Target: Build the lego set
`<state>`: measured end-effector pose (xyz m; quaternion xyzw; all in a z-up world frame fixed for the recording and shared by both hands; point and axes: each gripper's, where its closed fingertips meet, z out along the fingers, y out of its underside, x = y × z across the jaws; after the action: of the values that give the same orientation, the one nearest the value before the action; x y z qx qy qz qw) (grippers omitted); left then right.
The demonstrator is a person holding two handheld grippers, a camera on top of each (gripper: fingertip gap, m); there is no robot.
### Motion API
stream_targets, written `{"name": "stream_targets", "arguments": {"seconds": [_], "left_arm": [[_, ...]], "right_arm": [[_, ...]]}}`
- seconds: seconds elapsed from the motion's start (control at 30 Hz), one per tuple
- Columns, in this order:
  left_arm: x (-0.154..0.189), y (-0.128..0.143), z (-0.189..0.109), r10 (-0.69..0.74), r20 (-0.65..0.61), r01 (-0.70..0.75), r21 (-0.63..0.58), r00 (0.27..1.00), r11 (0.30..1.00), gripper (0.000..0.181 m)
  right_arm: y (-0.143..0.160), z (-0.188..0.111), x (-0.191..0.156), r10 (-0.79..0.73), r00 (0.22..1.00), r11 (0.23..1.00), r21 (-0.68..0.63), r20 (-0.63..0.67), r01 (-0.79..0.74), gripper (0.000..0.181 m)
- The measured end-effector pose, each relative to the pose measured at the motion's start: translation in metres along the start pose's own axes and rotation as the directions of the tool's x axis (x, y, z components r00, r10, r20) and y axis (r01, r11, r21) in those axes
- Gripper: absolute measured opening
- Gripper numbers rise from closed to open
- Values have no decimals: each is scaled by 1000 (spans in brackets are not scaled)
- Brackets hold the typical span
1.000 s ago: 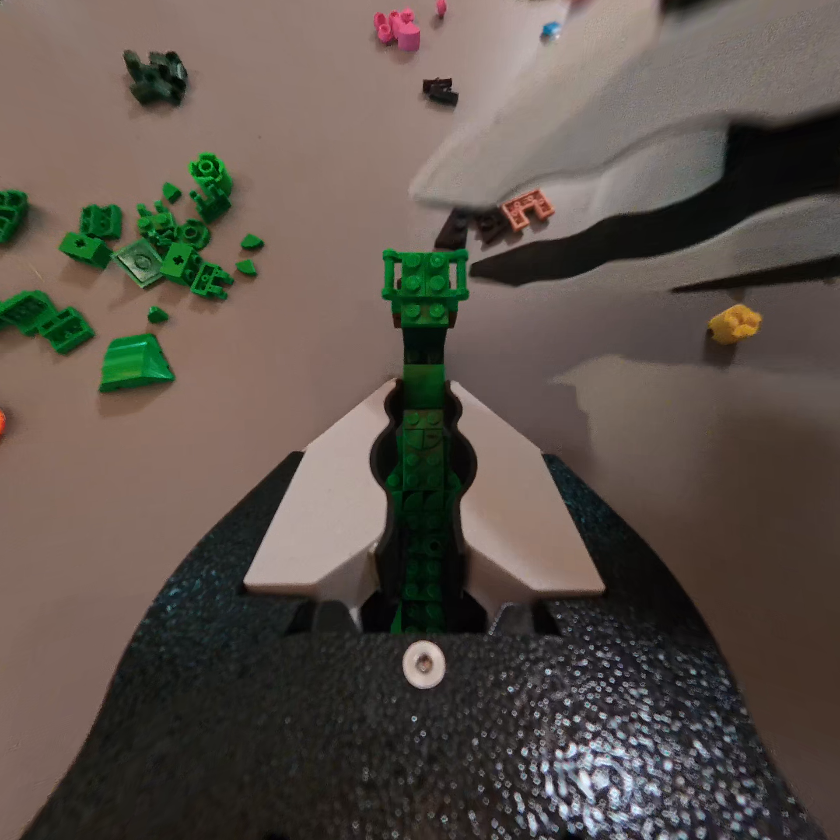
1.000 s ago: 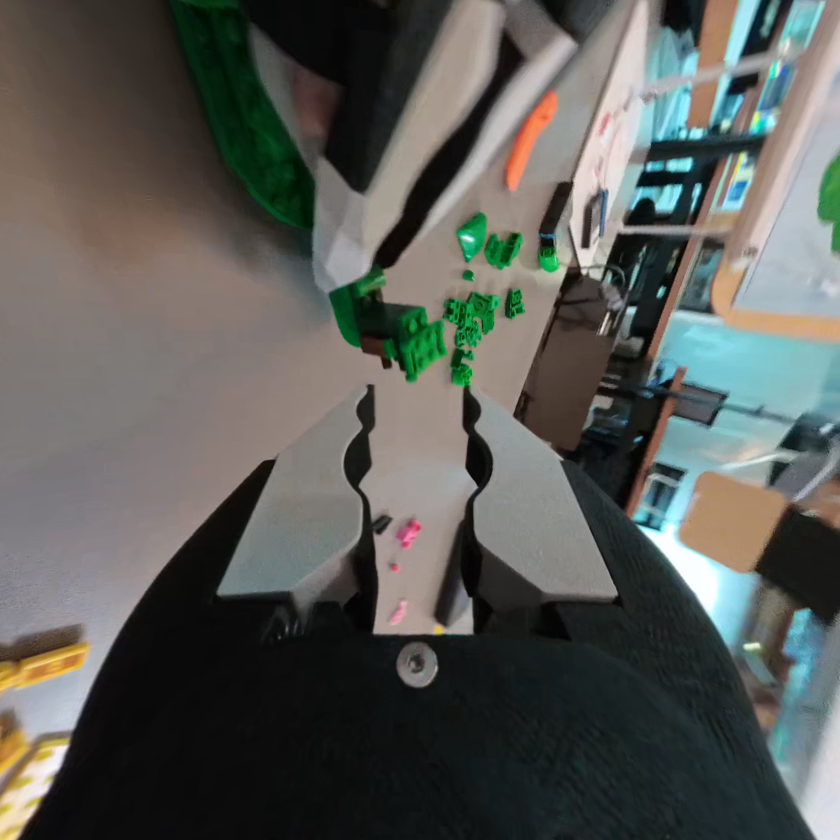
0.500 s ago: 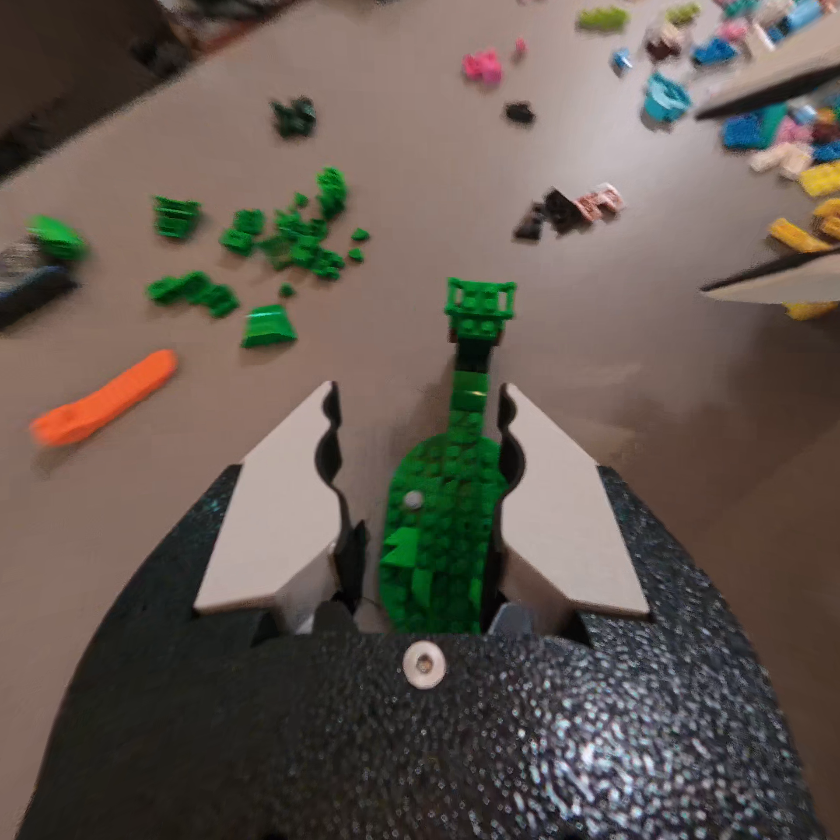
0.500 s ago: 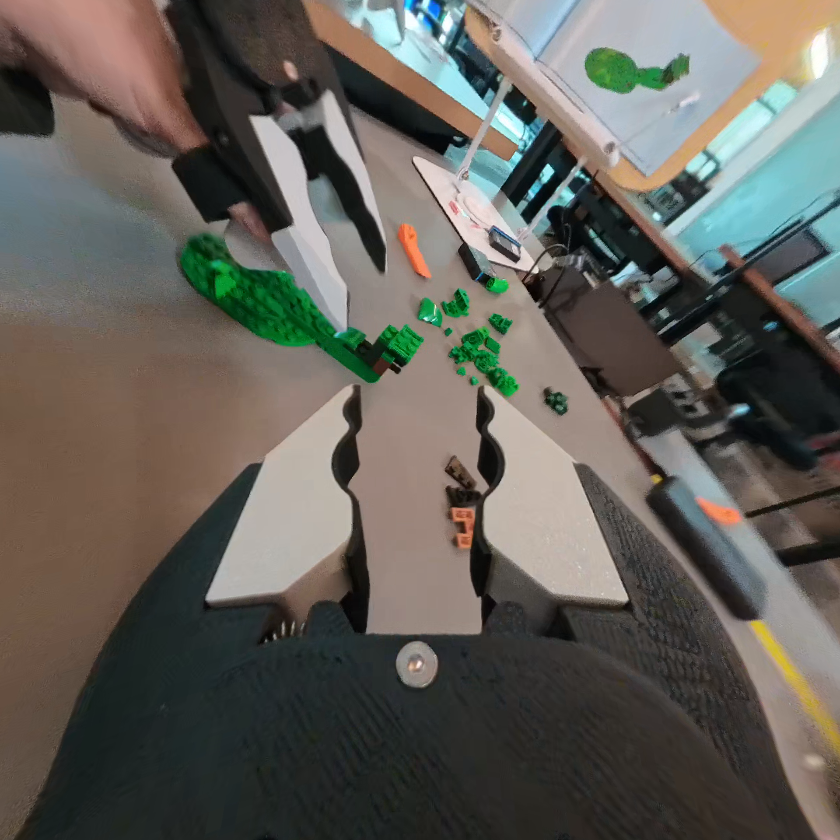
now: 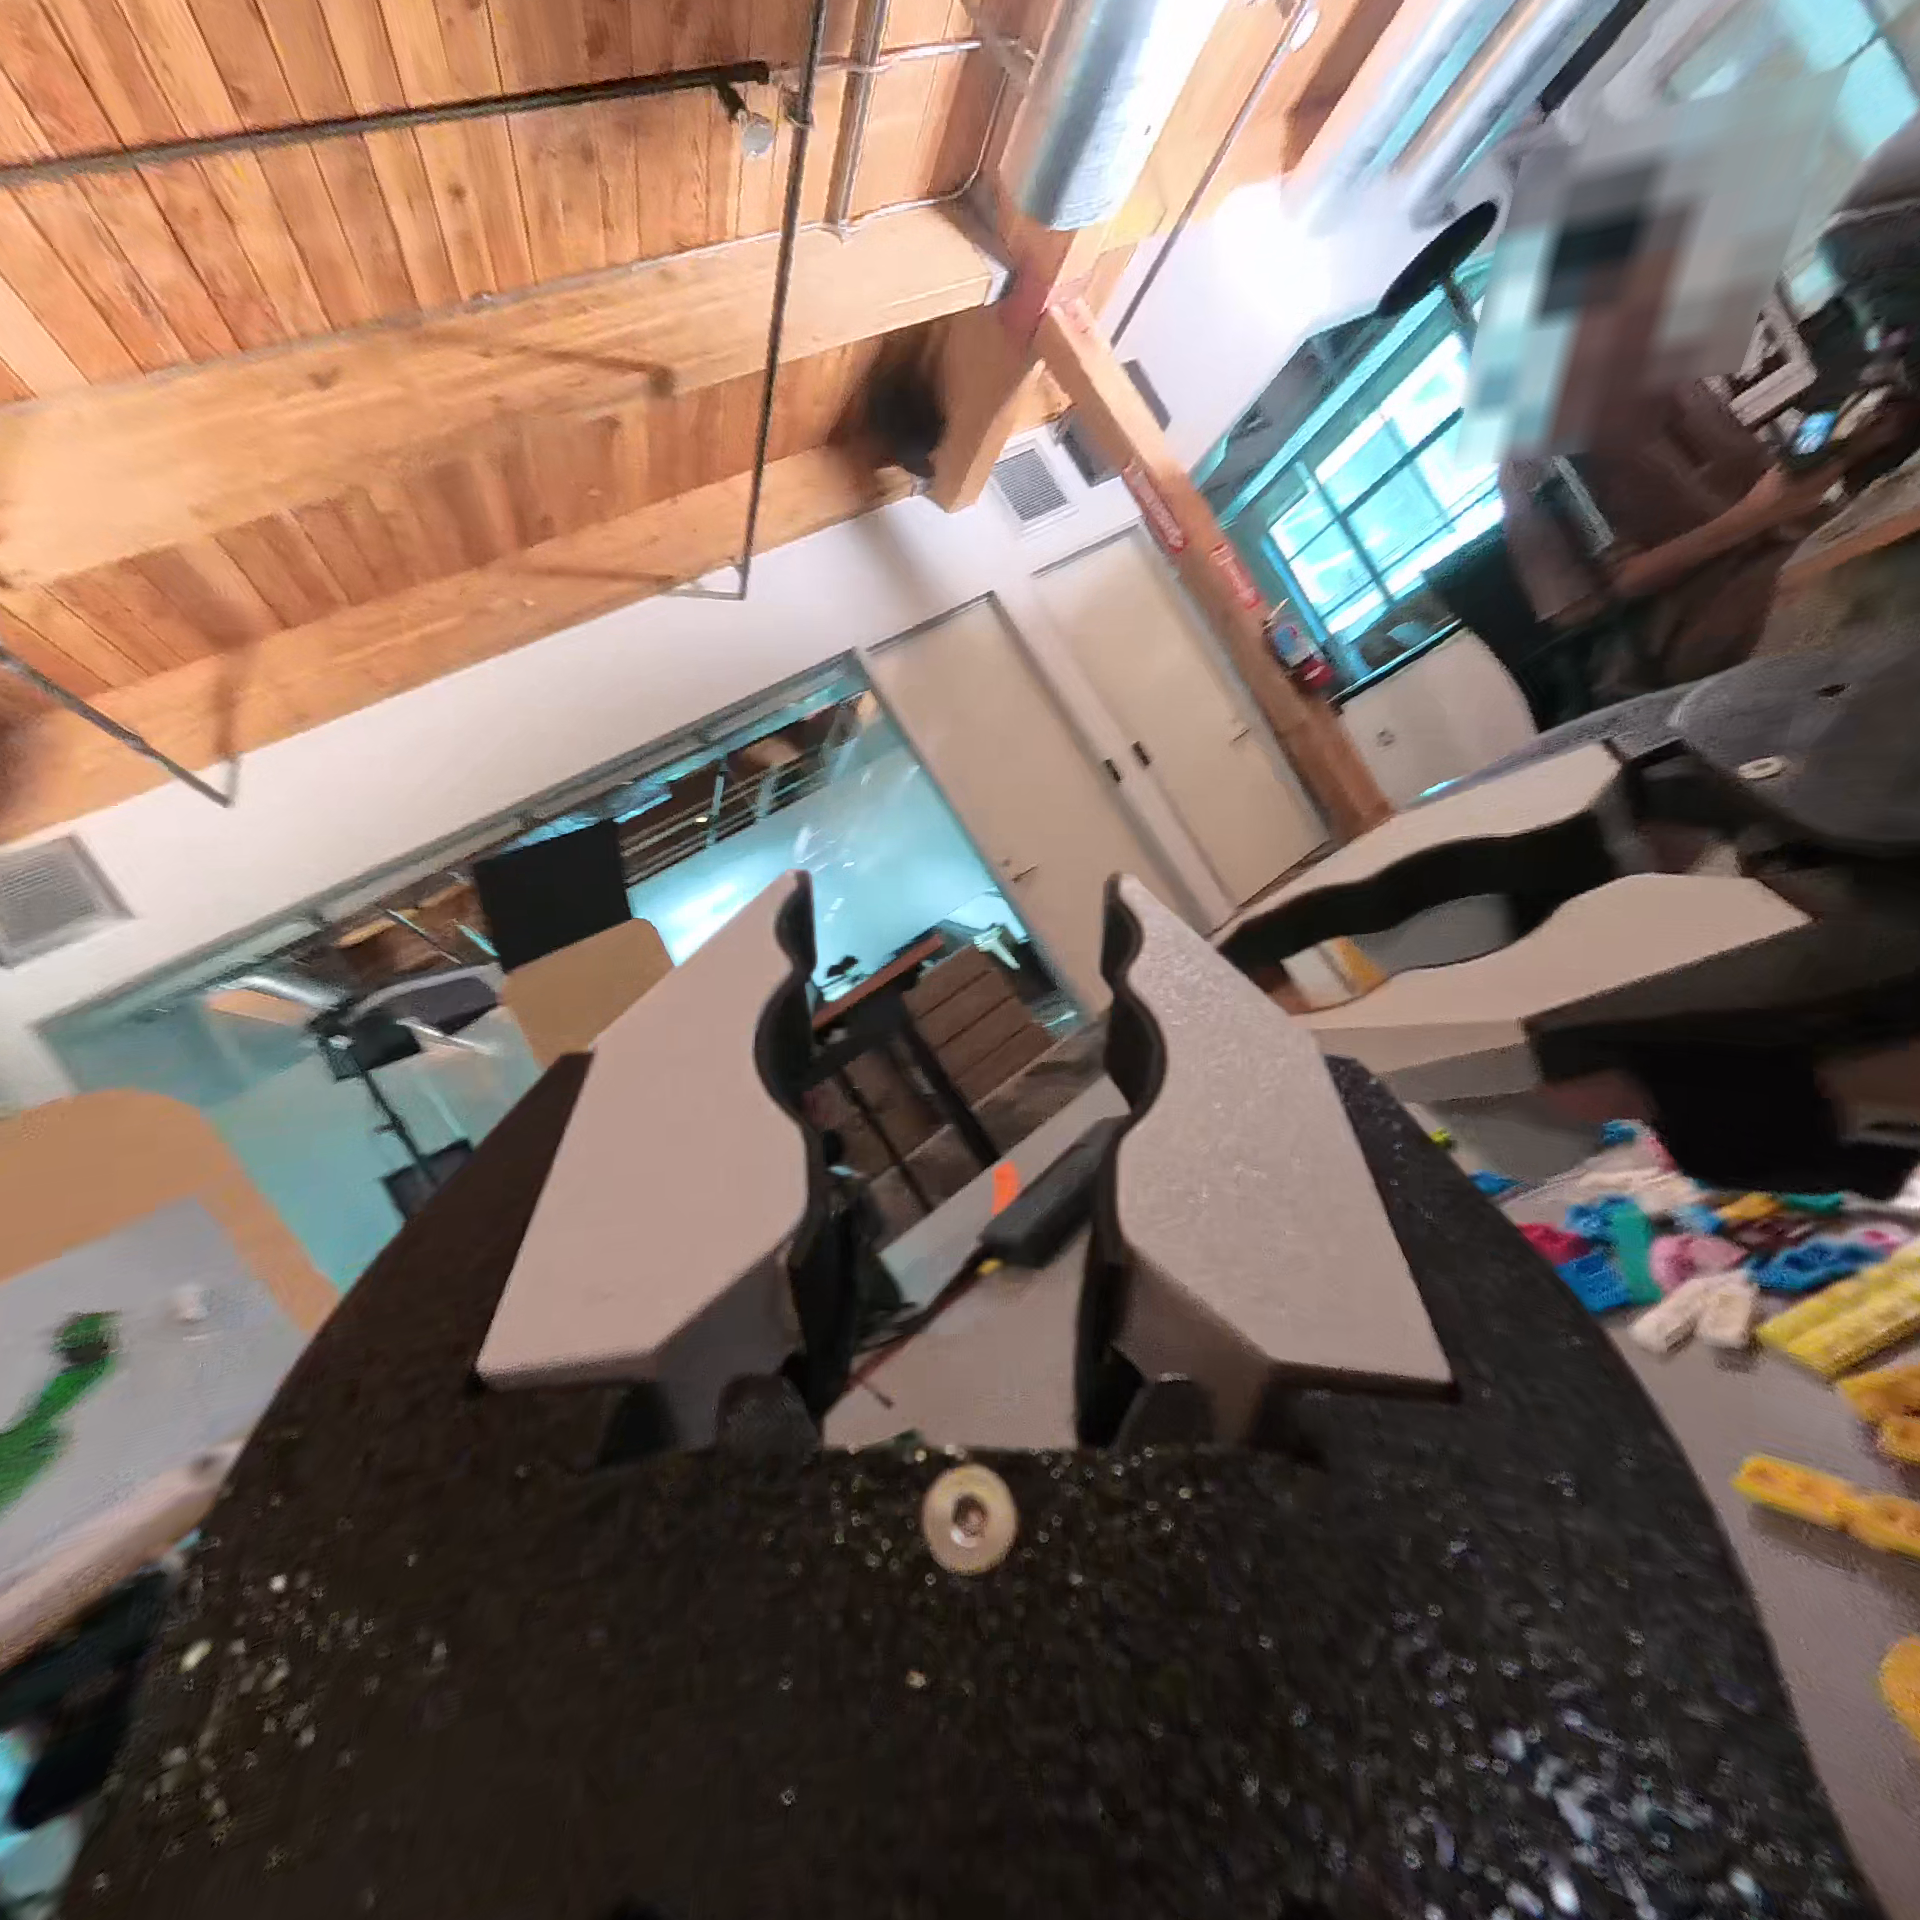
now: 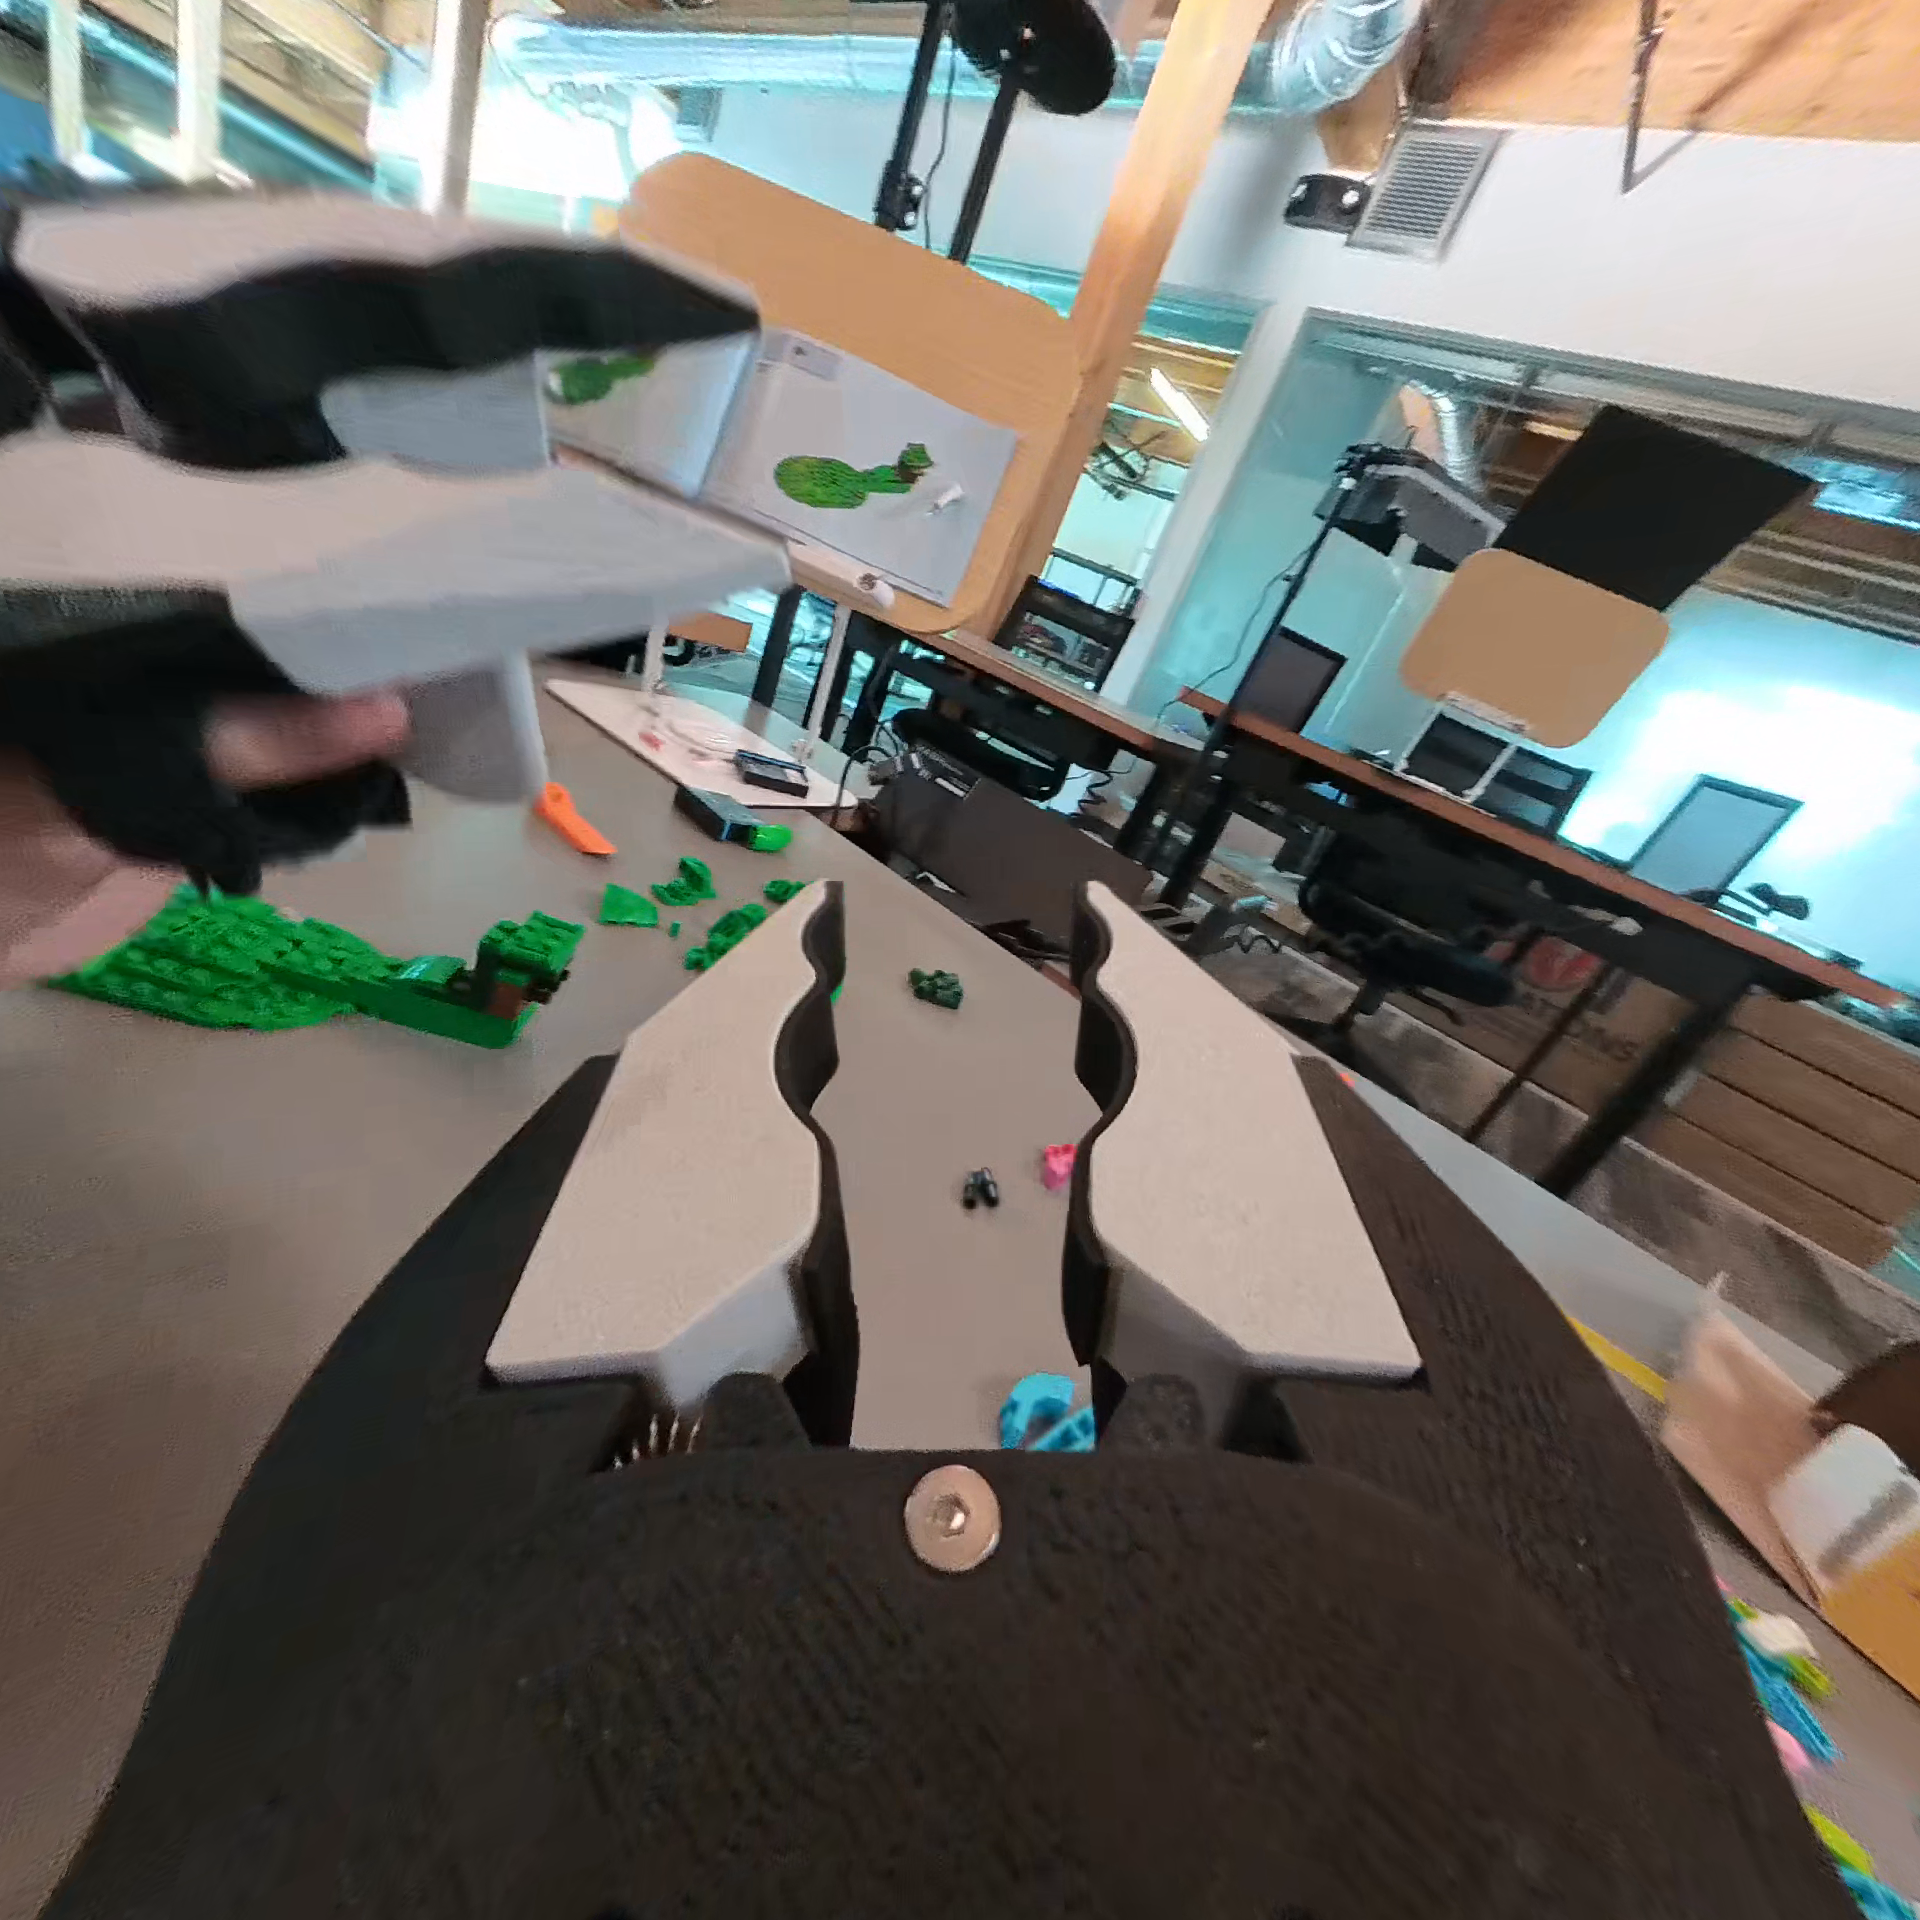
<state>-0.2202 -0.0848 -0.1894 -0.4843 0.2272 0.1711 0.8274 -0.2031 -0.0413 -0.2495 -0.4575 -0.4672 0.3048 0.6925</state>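
The green lego build (image 6: 260, 966) lies flat on the grey table (image 6: 208, 1195) at the left of the right wrist view, with its narrow neck end pointing right. My left gripper (image 5: 956, 904) is open and empty, raised off the table and tilted up toward the ceiling. It also shows in the right wrist view (image 6: 764, 436), held by a hand (image 6: 62, 883) above the build. My right gripper (image 6: 961, 904) is open and empty above the table, and it shows at the right of the left wrist view (image 5: 1507, 914).
Loose green pieces (image 6: 717, 914) and an orange separator (image 6: 571, 816) lie beyond the build. A dark green piece (image 6: 935, 987), a black piece (image 6: 980, 1187) and a pink piece (image 6: 1058, 1164) lie ahead of my right gripper. Coloured bricks (image 5: 1714, 1257) lie right. A reference picture (image 6: 852, 478) stands behind.
My left gripper opened and let go of the green build, which now lies on the table. It then rose and tilted upward. My right gripper swung level and stayed open.
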Motion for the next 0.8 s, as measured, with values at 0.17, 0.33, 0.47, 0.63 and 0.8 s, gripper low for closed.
{"name": "stream_targets", "arguments": {"seconds": [0.17, 0.33, 0.47, 0.63, 0.8], "left_arm": [[26, 22, 3, -164, -39, 163, -22, 986, 986, 56], [46, 36, 1, -226, -104, 214, -115, 969, 970, 67], [38, 34, -1, -304, -80, 297, -89, 949, 951, 78], [33, 41, 1, -340, -56, 333, -108, 939, 937, 101], [37, 38, 0, -335, -84, 329, -78, 939, 941, 98]], "right_arm": [[-6, -5, 12, 5, 998, 999, 40, -60, -2, 38], [-2, -4, 18, -3, 995, 999, 32, -103, 7, 35], [-3, -6, 23, 11, 992, 999, 46, -127, -5, 35], [-4, -7, 29, 66, 988, 996, 66, -137, -58, 34], [-7, -9, 33, 93, 985, 993, 85, -145, -81, 33]]}}
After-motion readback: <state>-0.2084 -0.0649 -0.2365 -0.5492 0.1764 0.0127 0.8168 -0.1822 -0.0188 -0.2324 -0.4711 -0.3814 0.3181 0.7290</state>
